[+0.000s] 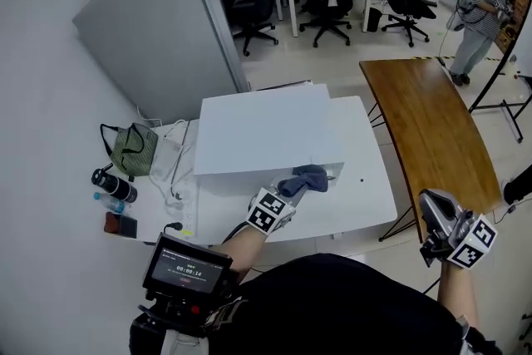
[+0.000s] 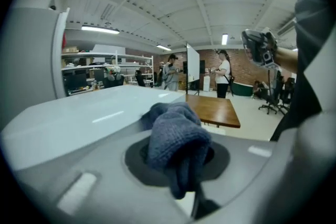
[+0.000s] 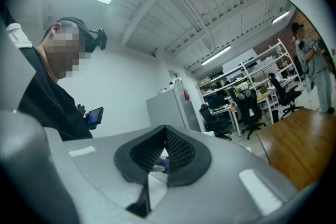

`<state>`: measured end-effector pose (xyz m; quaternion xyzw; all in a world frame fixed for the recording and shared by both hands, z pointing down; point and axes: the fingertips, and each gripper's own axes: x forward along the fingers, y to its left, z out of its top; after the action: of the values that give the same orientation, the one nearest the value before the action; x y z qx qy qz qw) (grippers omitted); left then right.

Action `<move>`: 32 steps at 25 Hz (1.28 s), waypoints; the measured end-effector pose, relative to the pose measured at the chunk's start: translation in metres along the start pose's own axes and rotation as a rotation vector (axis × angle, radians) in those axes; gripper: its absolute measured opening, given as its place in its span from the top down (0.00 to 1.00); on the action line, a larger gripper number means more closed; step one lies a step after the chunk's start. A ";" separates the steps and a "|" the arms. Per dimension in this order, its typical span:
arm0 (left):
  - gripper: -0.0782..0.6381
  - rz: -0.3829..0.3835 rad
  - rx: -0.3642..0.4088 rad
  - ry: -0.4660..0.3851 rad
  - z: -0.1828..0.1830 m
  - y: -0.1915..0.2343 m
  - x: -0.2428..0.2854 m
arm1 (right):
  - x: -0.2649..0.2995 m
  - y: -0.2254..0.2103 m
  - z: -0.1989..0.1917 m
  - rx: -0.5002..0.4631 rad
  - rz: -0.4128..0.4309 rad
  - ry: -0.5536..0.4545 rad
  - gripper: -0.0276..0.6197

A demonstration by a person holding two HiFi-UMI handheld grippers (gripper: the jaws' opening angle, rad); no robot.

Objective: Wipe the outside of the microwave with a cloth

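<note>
**Pinching the cloth at the microwave's top front edge**

Left gripper (image 2: 178,159) was clamped on the blue-grey cloth (image 2: 176,131). The cloth was bunched between the jaws and draped over them, so most of the pads were covered in the left gripper view. In the head view the cloth sat on the front top edge of the white microwave (image 1: 264,131), toward its right end and touching the casing. The microwave stood on the white table (image 1: 366,199), with its back toward a grey cabinet (image 1: 158,37).

The left forearm (image 1: 241,243) reached forward and up from the body, with the marker cube just short of the microwave's front.

Right gripper (image 3: 165,153) had its jaws pressed together at the tips with nothing between them. It was held out to the person's right, off the white table and well apart from the microwave. It hung over the floor beside the near end of a wooden table (image 1: 432,129).

Only the top of the microwave and a thin strip of its front showed in the head view, so the door side could not be made out. A green bag (image 1: 133,150) and a dark bottle (image 1: 112,185) lay at the white table's left end. A small screen unit (image 1: 187,268) on the person's chest blocked part of the near edge.
</note>
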<state>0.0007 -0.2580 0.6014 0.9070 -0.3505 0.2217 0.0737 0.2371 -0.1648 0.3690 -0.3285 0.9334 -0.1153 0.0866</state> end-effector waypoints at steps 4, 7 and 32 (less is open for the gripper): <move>0.81 0.085 -0.108 0.029 -0.077 0.062 -0.105 | 0.074 0.060 -0.017 -0.012 0.096 0.025 0.95; 0.81 0.198 -0.154 0.054 -0.130 0.119 -0.181 | 0.120 0.104 -0.033 -0.006 0.158 0.048 0.95; 0.81 0.088 -0.059 0.107 -0.016 -0.004 0.054 | -0.126 -0.033 0.018 -0.001 -0.152 -0.044 0.95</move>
<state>0.0331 -0.2824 0.6405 0.8749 -0.3920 0.2624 0.1093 0.3575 -0.1124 0.3718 -0.4008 0.9037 -0.1140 0.0980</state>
